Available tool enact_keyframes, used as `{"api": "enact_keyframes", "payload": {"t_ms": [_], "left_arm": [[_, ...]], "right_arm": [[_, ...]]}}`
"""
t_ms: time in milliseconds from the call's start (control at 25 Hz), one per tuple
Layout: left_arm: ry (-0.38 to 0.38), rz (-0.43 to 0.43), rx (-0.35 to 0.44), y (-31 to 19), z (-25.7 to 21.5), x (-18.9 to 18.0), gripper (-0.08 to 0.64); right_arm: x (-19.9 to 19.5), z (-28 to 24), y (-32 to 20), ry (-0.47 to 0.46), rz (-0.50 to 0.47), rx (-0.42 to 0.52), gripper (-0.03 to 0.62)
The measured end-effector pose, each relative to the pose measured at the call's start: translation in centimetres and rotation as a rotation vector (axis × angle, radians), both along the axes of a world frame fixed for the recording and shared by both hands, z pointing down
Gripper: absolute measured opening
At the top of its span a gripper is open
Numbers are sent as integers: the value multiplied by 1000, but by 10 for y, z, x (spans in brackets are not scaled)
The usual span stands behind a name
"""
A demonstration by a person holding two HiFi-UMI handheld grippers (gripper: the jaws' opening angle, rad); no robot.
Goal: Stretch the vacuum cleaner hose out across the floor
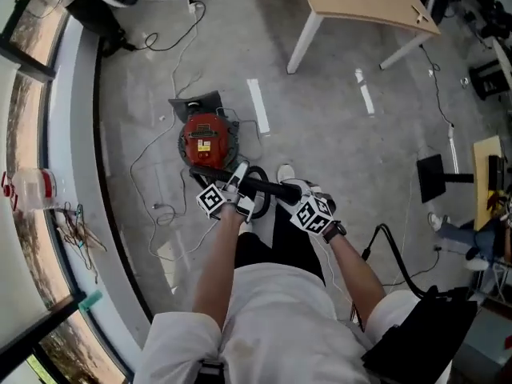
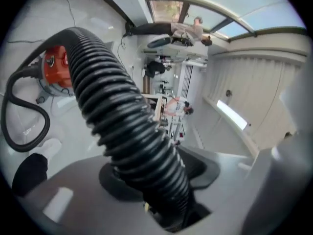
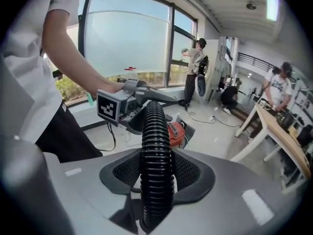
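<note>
While black cables (image 1: 170, 46) trail over the grey concrete floor (image 1: 336, 134), the ribbed black vacuum hose (image 1: 268, 187) loops from the red canister vacuum cleaner (image 1: 206, 138), its label illegible. The left gripper (image 1: 242, 194) and right gripper (image 1: 298, 201) both clamp the hose. Only the gripper views show other people (image 3: 194, 62) by tall windows.

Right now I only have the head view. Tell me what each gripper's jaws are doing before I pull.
Observer: The right gripper is shut on the ribbed black hose, pads pressing both sides.
Operator: Now check the left.
Observer: The left gripper grips the same hose too.
Operator: Report anyone nearby.
Observer: The right gripper view shows a person standing by the window, beyond the red vacuum cleaner.
</note>
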State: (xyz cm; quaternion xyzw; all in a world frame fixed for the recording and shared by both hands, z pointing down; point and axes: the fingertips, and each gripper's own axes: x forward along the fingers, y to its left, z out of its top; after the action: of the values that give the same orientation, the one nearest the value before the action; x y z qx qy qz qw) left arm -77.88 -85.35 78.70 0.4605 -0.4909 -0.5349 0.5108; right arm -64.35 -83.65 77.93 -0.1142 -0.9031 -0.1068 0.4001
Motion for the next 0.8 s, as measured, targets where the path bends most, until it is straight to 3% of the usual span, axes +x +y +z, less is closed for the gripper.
{"api": "enact_keyframes", "payload": {"t_ms": [200,400,600,800], "left_arm": [[94,336,3,46,-39,138,187],[131,515,-33,113,-60,267,167],[22,575,-45,170,-62,350,155],[-32,462,11,230,-76,407,141]], "right_arm": [[120,-30,72,68,244,104,175],[241,-51,143,137,376,155,178],[322,-37,205,104,448,156,178],[380,-26,247,97,342,198,184]]}}
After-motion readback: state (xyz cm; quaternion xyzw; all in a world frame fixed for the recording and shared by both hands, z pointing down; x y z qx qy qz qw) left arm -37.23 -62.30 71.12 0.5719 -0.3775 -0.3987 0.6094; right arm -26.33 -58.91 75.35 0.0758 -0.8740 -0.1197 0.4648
